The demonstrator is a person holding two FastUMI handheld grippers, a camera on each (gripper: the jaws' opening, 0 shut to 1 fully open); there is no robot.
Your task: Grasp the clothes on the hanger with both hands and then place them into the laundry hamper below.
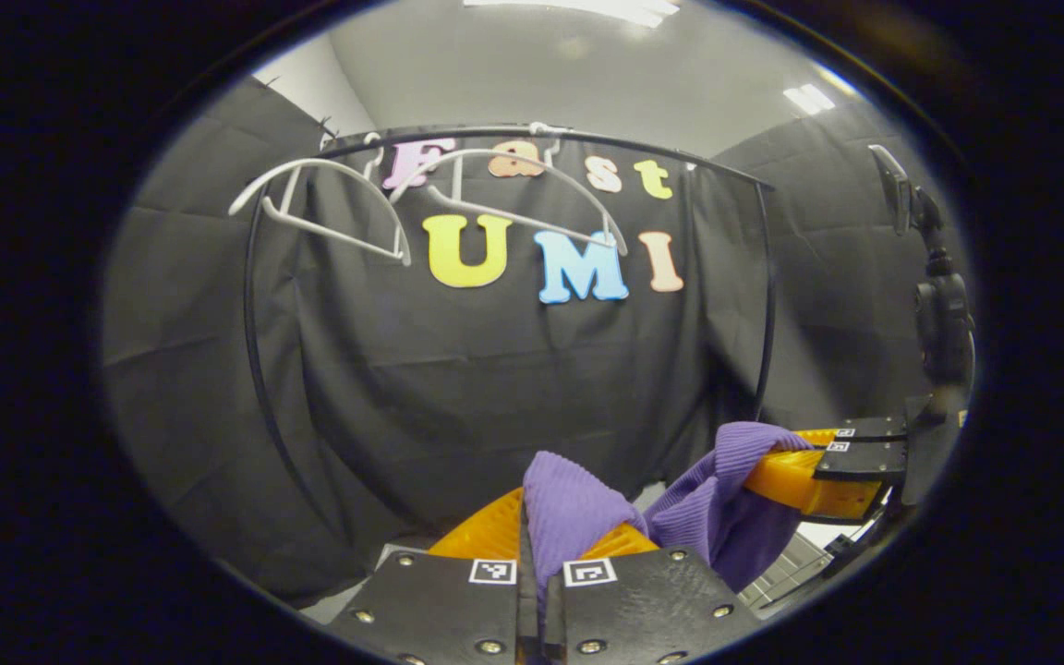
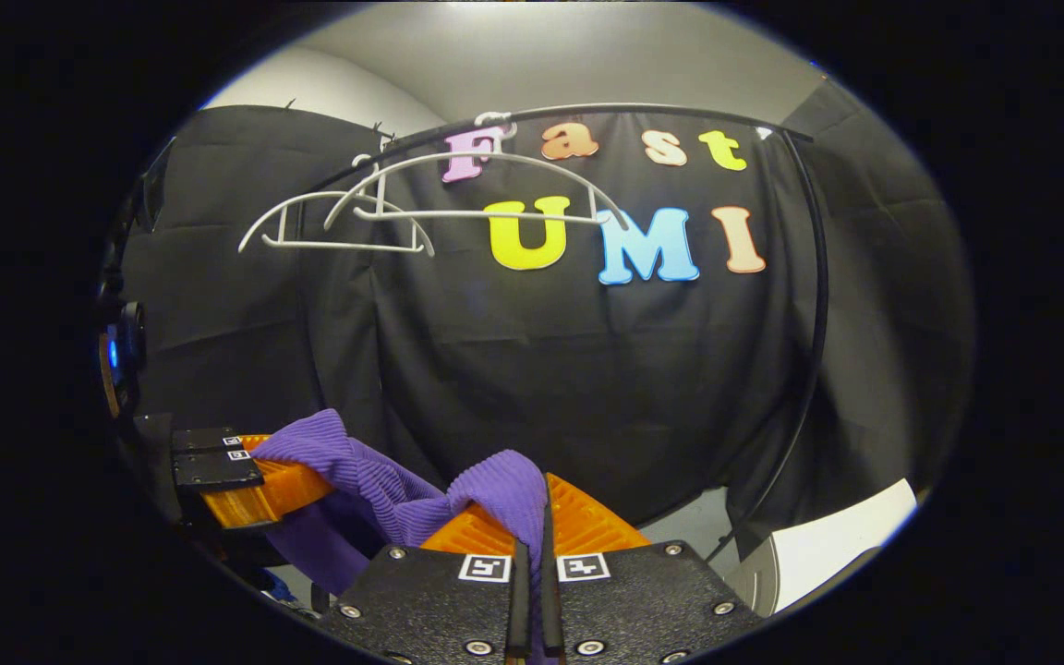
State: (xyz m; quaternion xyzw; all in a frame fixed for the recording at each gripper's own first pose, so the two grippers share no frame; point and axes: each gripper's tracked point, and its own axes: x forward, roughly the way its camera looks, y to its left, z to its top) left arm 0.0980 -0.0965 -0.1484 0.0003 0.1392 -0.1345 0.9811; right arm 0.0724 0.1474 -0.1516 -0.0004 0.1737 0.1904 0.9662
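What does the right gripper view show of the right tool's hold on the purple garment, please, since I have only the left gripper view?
Observer: There the purple garment drapes over the tips of the right tool and runs down into the narrow slit between its two closed fingers, so both fingers pinch it.
Operator: Thank you. Is anything visible lower down on that side?
Observer: Yes, a white curved object sits low, to the right of that tool in the picture. I cannot tell whether it is the hamper.
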